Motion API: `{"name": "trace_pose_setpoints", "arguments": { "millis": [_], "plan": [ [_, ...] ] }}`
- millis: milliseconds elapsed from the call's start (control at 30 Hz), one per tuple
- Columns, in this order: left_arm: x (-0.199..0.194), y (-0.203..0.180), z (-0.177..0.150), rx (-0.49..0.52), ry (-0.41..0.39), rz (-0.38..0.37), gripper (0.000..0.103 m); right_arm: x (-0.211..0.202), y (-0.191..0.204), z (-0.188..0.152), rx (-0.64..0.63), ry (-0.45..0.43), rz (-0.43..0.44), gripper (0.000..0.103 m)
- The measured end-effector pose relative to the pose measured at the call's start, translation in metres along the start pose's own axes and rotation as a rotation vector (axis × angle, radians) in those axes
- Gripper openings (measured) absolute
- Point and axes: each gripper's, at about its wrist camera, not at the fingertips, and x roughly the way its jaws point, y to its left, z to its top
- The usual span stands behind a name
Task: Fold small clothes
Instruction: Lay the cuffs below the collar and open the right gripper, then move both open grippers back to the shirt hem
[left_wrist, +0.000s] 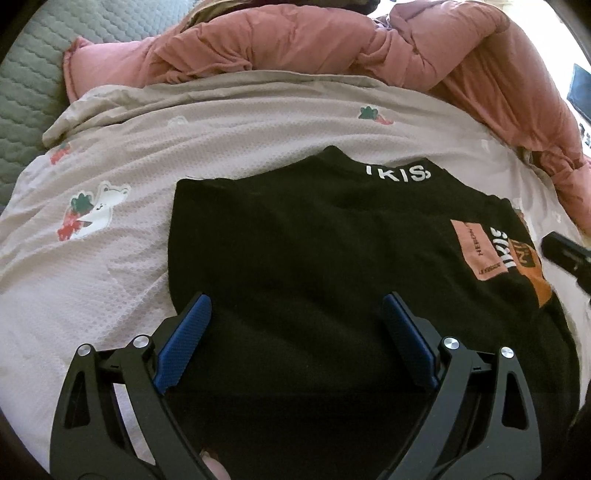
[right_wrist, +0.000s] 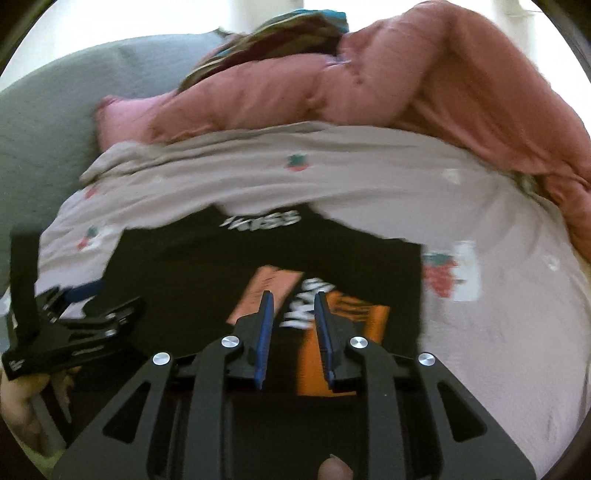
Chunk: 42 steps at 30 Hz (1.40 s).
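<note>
Left wrist view: the black shirt (left_wrist: 332, 251) lies flat on the pale printed blanket (left_wrist: 110, 258), its near hem lost in shadow under the camera. The left gripper (left_wrist: 297, 314) stands wide apart over the shirt, clamping nothing. A black piece of the right gripper (left_wrist: 565, 254) is cut off at the edge.

Right wrist view: blurred, print lettering unreadable. The right gripper (right_wrist: 293, 310) hangs over the orange patch, fingers slightly parted, nothing between them. Whether the tips touch cloth, I cannot tell.
</note>
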Motion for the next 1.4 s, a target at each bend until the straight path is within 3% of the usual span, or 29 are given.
{"name": "trace_pose_setpoints", "arguments": {
  "millis": [167,367,667,867,1267,1300,1400],
  "plan": [
    [0.005,0.001,-0.002,-0.008,0.03,-0.002,0.087,0.024,0.017,-0.007,-0.045,0.082,0.02,0.022],
    [0.01,0.003,0.0,-0.018,0.065,-0.023,0.087,0.053,0.008,-0.015,-0.014,0.212,-0.056,0.021],
    [0.009,0.006,-0.009,0.048,0.045,-0.088,0.087,0.058,0.018,-0.015,0.027,0.26,-0.165,0.022],
    [0.009,0.002,-0.012,0.067,0.029,-0.069,0.088,0.054,0.004,-0.02,0.125,0.218,-0.099,0.022],
    [-0.004,0.004,-0.012,0.013,0.046,-0.027,0.088,0.034,-0.014,-0.02,0.17,0.187,0.054,0.024],
    [-0.006,0.005,-0.013,0.004,0.046,-0.024,0.088,0.03,-0.014,-0.02,0.169,0.179,0.061,0.026],
    [-0.011,0.004,-0.015,-0.003,0.046,-0.009,0.088,0.017,-0.018,-0.019,0.16,0.152,0.047,0.053]
  ]
}}
